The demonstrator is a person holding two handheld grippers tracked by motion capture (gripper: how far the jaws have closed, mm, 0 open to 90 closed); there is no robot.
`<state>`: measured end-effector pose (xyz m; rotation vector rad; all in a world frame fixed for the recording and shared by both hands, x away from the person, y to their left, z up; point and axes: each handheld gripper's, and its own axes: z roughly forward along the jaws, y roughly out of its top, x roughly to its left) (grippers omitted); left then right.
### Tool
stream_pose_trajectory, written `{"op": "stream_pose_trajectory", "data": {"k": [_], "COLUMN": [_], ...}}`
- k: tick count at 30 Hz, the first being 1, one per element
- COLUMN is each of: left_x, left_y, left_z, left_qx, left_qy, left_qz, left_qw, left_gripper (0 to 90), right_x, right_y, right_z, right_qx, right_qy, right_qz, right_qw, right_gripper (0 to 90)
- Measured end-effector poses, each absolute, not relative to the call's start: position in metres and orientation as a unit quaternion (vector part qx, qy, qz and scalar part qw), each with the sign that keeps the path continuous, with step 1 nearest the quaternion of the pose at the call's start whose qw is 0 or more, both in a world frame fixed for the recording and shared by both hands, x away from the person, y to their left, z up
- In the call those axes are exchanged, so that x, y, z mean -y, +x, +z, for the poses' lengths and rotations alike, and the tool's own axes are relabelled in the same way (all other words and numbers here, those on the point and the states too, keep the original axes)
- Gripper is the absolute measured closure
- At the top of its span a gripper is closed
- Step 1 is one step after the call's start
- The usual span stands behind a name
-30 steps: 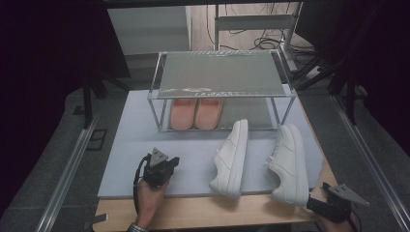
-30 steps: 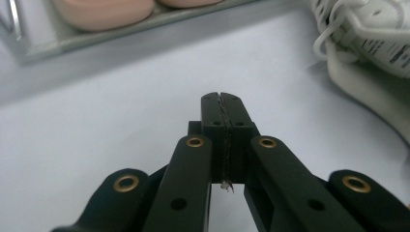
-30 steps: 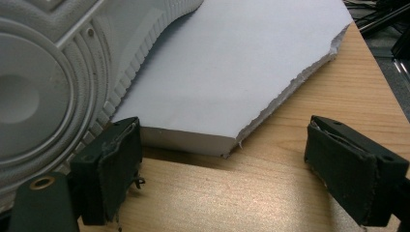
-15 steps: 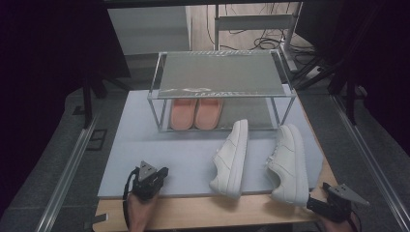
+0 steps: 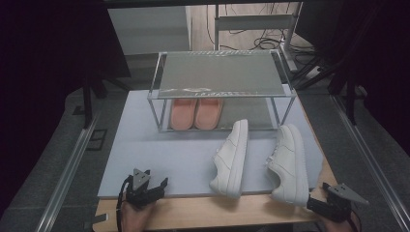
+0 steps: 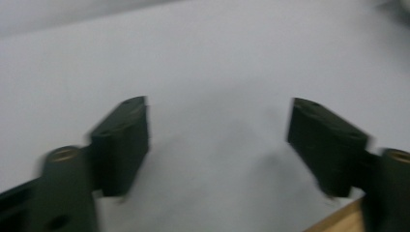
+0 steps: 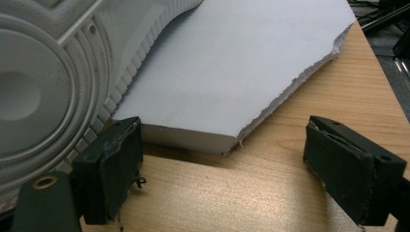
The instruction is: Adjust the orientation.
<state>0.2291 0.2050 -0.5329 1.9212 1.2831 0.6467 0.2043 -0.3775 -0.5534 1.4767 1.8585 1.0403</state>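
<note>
The left gripper [image 5: 159, 186] has its two black jaws spread wide, having just been opening, and nothing lies between them; in the left gripper view the left gripper [image 6: 217, 140] looks down on bare pale grey foam board [image 6: 217, 58], with a sliver of wooden table [image 6: 338, 220] at the lower right corner, the picture slightly blurred. In the high view this gripper sits at the near left edge of the foam board [image 5: 159, 145], held by the person's left hand [image 5: 133, 217]. The right gripper [image 7: 222, 169] also stands with its jaws well apart and empty, hovering over the wooden table just in front of the board's torn near corner; the ribbed grey sole of a white sneaker [image 7: 43, 87] lies just beside its left jaw, resting on the board. From above, the right gripper [image 5: 316, 203] is at the near right, close to the heel of the right-hand white sneaker [image 5: 290, 164], which lies tipped on its side. A second white sneaker [image 5: 232, 157] lies on its side near the board's middle, well apart from the left gripper. Farther back, a metal shoe rack [image 5: 220, 72] stands on the board with a pair of pink slippers [image 5: 196, 113] on its lower shelf
</note>
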Motion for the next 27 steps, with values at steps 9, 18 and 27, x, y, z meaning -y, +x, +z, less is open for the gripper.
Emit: {"op": "stream_pose_trajectory", "data": {"k": [9, 18, 27], "left_x": [-0.208, -0.207, -0.208], "left_y": [0.232, 0.232, 0.232], "left_z": [-0.539, -0.540, -0.540], "left_qx": [-0.499, -0.499, -0.499], "left_qy": [0.746, 0.746, 0.746], "left_qz": [0.234, 0.235, 0.235], "left_qw": [0.373, 0.373, 0.373], "left_gripper": [11.7, 11.7, 11.7], "right_x": [0.376, 0.376, 0.376], "right_y": [0.204, 0.206, 0.208], "right_z": [-0.549, -0.538, -0.525], "right_qx": [-0.696, -0.692, -0.704], "right_qy": [0.552, 0.576, 0.578], "right_qz": [0.378, 0.368, 0.340], "right_qw": [0.261, 0.234, 0.237], "right_gripper": [20.3, 21.8, 19.8]}}
